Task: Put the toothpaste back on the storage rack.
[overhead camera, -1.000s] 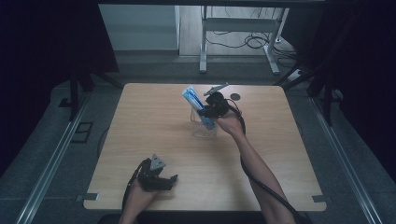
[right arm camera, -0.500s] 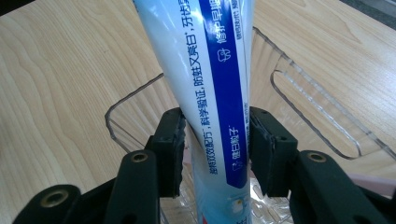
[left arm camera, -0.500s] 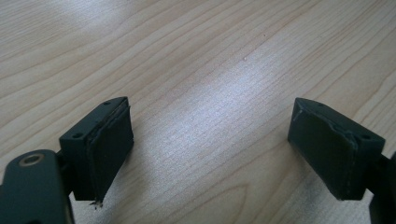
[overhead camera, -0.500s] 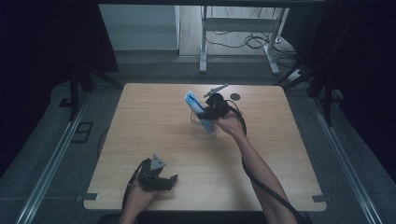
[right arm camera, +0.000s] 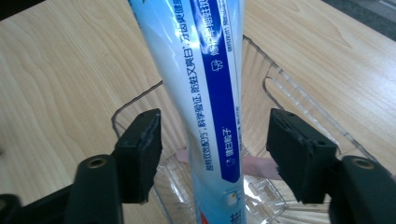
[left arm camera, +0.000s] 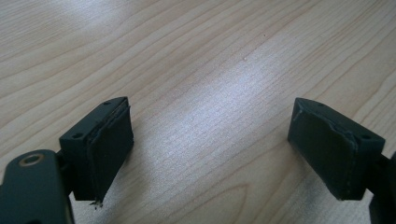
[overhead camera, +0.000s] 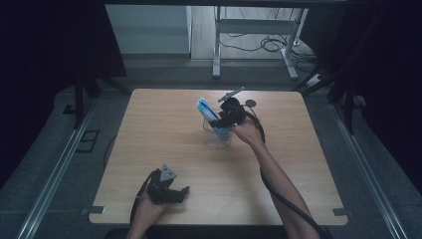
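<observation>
The toothpaste tube [right arm camera: 205, 93] already stands in the clear plastic cup [right arm camera: 280, 88], leaning toward the upper left of the high view, near the middle of the worktop [overhead camera: 149, 129]. The placing looks done; what seems left is drawing the right gripper [right arm camera: 215, 154] away. Its fingers [right arm camera: 140, 149] have just been opening and now stand spread on either side of the tube, touching nothing.

The right gripper view shows the gaps beside the tube and its foot inside the cup; the high view hides these behind the hand. The left gripper [overhead camera: 166, 186] rests at the lower left, its fingers [left arm camera: 107, 140] spread over bare wood.
</observation>
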A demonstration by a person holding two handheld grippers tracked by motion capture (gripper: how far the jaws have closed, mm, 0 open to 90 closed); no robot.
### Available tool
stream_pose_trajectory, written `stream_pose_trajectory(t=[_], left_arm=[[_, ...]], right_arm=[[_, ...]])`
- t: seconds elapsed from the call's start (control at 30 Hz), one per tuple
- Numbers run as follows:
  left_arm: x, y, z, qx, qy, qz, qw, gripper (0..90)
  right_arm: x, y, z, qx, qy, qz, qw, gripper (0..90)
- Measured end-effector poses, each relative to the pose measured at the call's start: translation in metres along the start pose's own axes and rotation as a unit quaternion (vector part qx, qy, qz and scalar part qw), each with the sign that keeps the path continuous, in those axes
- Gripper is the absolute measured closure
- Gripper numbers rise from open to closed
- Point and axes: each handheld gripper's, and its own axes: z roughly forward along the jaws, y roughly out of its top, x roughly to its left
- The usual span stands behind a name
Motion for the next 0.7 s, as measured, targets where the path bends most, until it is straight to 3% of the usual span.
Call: stream_pose_trajectory(t=[0.37,0.7], left_arm=[[0.000,0.000,0.000,0.000,0.000,0.000,1.0000,14.1],[0.000,0.000,0.000,0.000,0.000,0.000,1.0000,14.1]], right_arm=[[0.002,-0.002,-0.011,-0.012,0.000,-0.011,0.9999,13.9],[0.006,-0.005,-0.022,-0.010,-0.006,-0.013,0.9999,8.5]])
